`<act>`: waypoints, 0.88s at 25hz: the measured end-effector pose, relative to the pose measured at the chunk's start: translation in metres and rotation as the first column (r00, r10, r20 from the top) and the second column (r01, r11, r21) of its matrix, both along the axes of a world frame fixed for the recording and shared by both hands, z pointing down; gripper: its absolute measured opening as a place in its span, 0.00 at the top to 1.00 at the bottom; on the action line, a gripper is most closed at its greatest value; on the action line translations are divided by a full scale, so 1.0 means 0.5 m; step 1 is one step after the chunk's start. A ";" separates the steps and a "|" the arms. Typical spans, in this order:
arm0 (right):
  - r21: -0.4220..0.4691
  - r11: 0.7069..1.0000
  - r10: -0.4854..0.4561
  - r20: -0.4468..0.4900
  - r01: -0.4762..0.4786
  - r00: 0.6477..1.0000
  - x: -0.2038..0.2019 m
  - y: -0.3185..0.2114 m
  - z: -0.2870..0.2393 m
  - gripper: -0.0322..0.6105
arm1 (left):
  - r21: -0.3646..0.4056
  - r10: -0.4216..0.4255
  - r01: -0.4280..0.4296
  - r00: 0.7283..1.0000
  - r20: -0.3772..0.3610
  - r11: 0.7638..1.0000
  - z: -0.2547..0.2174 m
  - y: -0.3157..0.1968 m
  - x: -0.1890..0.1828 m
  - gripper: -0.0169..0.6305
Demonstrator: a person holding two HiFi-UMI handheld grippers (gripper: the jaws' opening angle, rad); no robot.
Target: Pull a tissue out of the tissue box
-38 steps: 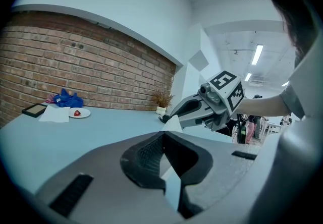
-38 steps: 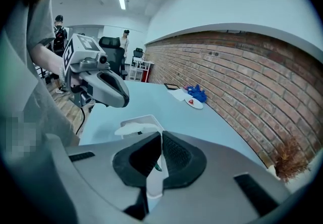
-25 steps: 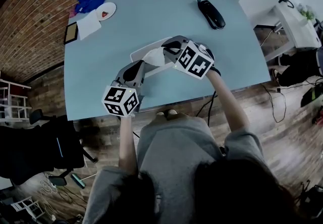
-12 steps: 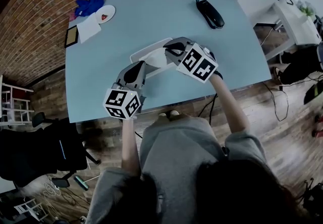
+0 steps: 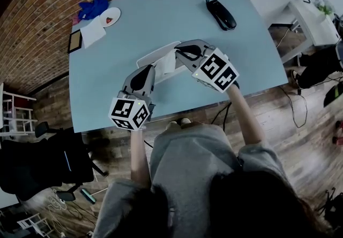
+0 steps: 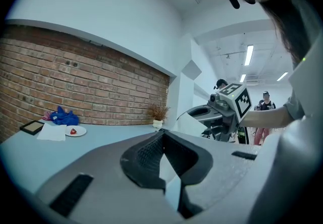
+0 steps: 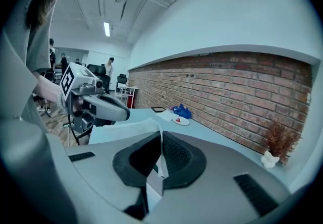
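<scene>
1. Head view shows the tissue box [image 5: 155, 53] lying flat on the table [image 5: 107, 76], its long side running roughly left to right in front of the person.
2. The left gripper [image 5: 149, 69] sits at the box's near left edge. Its jaws are pressed together on a thin white edge, which I take to be the box's rim, not the tissue.
3. The right gripper [image 5: 179, 52] is over the box's right half, jaws clamped on the tissue [image 5: 167, 62].
4. The tissue stands up out of the box's top. Its long axis runs from the opening up to the right jaws, and its lower end seems to be inside the box.
5. The pull itself looks under way. The next move calls for drawing the right gripper up and away from the box while the left steadies it.
</scene>
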State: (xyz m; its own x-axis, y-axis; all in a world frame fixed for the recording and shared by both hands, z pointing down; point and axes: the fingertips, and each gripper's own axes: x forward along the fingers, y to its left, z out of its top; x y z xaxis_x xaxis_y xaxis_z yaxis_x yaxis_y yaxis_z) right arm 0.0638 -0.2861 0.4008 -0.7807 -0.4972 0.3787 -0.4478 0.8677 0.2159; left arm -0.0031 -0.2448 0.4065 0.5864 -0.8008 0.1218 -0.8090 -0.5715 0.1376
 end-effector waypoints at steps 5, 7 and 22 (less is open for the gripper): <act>-0.023 0.999 0.036 0.103 -0.034 0.994 0.017 0.013 -0.007 0.95 | 0.033 0.000 0.001 1.000 -0.013 0.999 -0.016 0.010 0.008 0.97; -0.027 0.999 0.051 0.155 -0.047 0.987 0.022 0.021 -0.014 0.95 | 0.046 -0.005 0.006 1.000 -0.017 0.999 -0.022 0.014 0.010 0.97; -0.035 0.996 0.090 0.403 -0.083 0.911 0.024 0.049 -0.068 0.95 | 0.107 -0.011 0.013 1.000 -0.021 0.994 -0.053 0.026 0.025 0.97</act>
